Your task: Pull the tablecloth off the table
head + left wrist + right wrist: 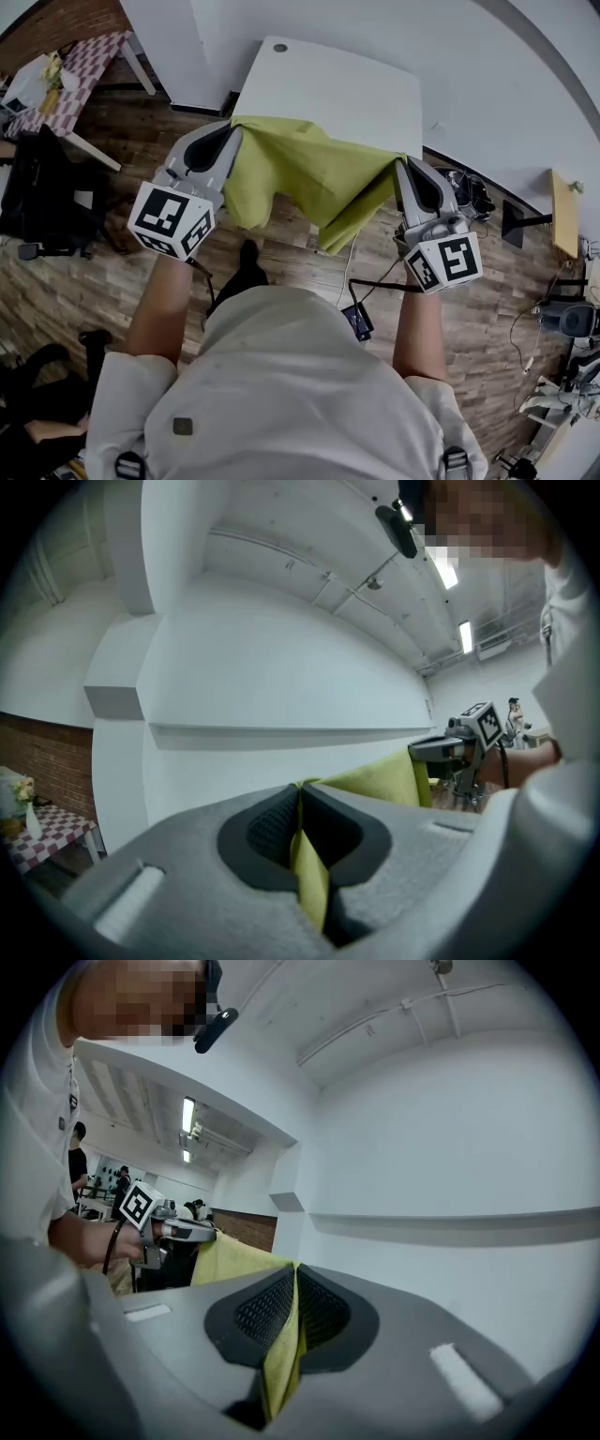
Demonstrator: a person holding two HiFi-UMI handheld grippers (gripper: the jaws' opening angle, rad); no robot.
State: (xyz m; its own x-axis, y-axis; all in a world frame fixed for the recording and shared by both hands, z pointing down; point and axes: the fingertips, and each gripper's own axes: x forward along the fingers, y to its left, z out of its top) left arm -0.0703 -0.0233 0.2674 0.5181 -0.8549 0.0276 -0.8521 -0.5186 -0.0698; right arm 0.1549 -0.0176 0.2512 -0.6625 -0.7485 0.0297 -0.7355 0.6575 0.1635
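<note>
A yellow-green tablecloth [305, 173] hangs between my two grippers, off the near edge of the white table [328, 94], its folds drooping toward the floor. My left gripper [234, 131] is shut on the cloth's left corner; in the left gripper view the tablecloth [309, 878] is pinched between the pads. My right gripper [401, 167] is shut on the right corner, and the tablecloth [281, 1354] shows between its jaws. Each gripper view catches the other gripper holding the cloth. The tabletop is bare and white.
Wood floor lies below, with a cable and small black box [356, 321] near my feet. A checkered table [70, 70] stands at far left, a black chair [42, 192] beside it. Equipment and cables crowd the right side [562, 319].
</note>
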